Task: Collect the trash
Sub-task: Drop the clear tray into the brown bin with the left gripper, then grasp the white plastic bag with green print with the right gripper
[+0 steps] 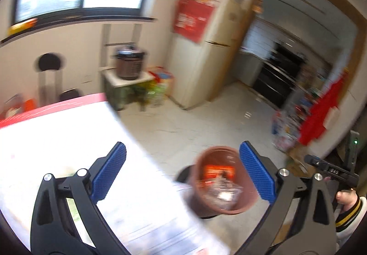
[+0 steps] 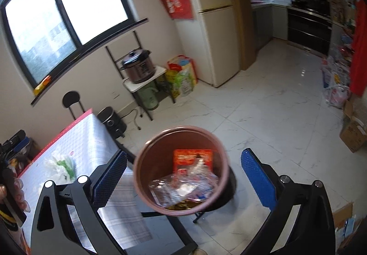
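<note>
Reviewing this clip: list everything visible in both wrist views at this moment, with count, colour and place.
trash bin: one, pinkish-brown, round, beside the table's corner, seated on a dark stool.
packaging in bin: red-orange pack plus clear plastic wrappers; count unclear.
table: one, pale checked cloth with red edge, left.
plastic bag: one, white and green, crumpled on the table.
chair: one, black, behind the table.
pressure cooker: one, brown, on a small rack.
bags: several, colourful, on the floor by the fridge.
fridge: one, cream, by the wall.
oven: black, far kitchen.
cardboard boxes: brown, right edge.
left gripper: blue pads, open, empty.
right gripper: blue pads, open, empty.
</note>
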Available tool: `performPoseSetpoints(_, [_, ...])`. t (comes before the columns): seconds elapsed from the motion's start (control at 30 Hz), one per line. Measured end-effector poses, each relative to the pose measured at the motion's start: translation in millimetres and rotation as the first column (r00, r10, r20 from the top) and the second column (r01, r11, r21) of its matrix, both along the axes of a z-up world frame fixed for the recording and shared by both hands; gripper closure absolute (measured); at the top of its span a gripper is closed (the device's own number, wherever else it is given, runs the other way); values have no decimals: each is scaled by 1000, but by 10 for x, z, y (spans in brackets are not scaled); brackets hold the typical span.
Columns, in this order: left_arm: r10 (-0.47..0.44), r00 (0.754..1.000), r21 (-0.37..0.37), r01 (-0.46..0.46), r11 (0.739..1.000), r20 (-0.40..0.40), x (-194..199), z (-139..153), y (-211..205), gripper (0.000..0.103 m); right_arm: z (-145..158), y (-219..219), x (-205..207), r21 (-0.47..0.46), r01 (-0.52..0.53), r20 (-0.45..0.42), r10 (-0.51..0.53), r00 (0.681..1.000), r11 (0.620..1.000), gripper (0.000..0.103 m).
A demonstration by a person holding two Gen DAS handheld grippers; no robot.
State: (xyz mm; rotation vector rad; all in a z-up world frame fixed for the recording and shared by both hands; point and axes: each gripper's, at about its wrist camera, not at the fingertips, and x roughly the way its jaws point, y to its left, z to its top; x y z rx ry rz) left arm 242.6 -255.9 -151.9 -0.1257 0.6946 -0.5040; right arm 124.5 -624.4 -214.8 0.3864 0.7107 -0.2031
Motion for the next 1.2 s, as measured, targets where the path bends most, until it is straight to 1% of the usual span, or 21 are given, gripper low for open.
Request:
performPoseSetpoints(0.07, [114,994,6,-114,994,-6,-133,0,478,6,1,204,174,8,-50,2,50,999,999,5])
performPoseSetpoints(0.13, [209,978,8,-208,978,-15,-219,32,927,6,-12,430,336,17,-104,-1,104,995,994,5])
performPoseSetpoints(0.17, [265,964,7,-265,964,-22,-316,28,1208,6,-20,591,436,21,-137,-5,137,991,990,5])
performPoseSetpoints(0.23, [345,938,5,-345,939,-36,-503,41,1652,6,-27,904,596,25,-195,-13,195,981,981,5])
performPoseSetpoints(0.3, [423,904,9,-423,906,-55,-661,38,2135,6,1,1221,705,24,-241,-15,242,970,970,5])
performPoseSetpoints(0.37, [487,871,21,-486,873,-72,-819,17,2565,6,46,1580,790,26,-291,-15,292,956,956,5])
performPoseSetpoints(0.47, [549,832,26,-549,835,-82,-999,-28,3107,6,100,2114,870,7,-372,-24,372,928,928,5])
performPoseSetpoints(0.53, [574,812,12,-576,817,-103,-1092,-80,3416,6,148,2463,892,-18,-416,-31,415,909,909,5])
performPoseSetpoints(0.6, [586,800,7,-590,807,-128,-1125,-133,3697,6,177,2710,892,-32,-433,-36,432,901,901,5])
performPoseSetpoints(0.67, [586,799,4,-591,807,-135,-1121,-190,3894,6,161,2910,859,-36,-436,-46,434,900,899,5])
performPoseSetpoints(0.77, [568,807,-18,-578,816,-160,-1004,-290,4117,6,132,3215,853,-51,-441,-80,437,896,896,5])
performPoseSetpoints(0.9, [548,814,-32,-563,825,-195,-965,-521,4273,6,119,3534,870,-98,-443,-108,433,895,891,5])
performPoseSetpoints(1.0, [529,820,-44,-550,834,-220,-876,-671,4388,6,92,3686,919,-133,-444,-118,430,895,886,5])
performPoseSetpoints(1.13, [509,829,-27,-529,848,-233,-778,-836,4450,6,-30,3912,1185,-171,-479,-128,462,877,861,5])
performPoseSetpoints(1.2, [503,830,-20,-523,852,-239,-739,-910,4462,6,-186,4015,1396,-176,-507,-140,488,861,844,5])
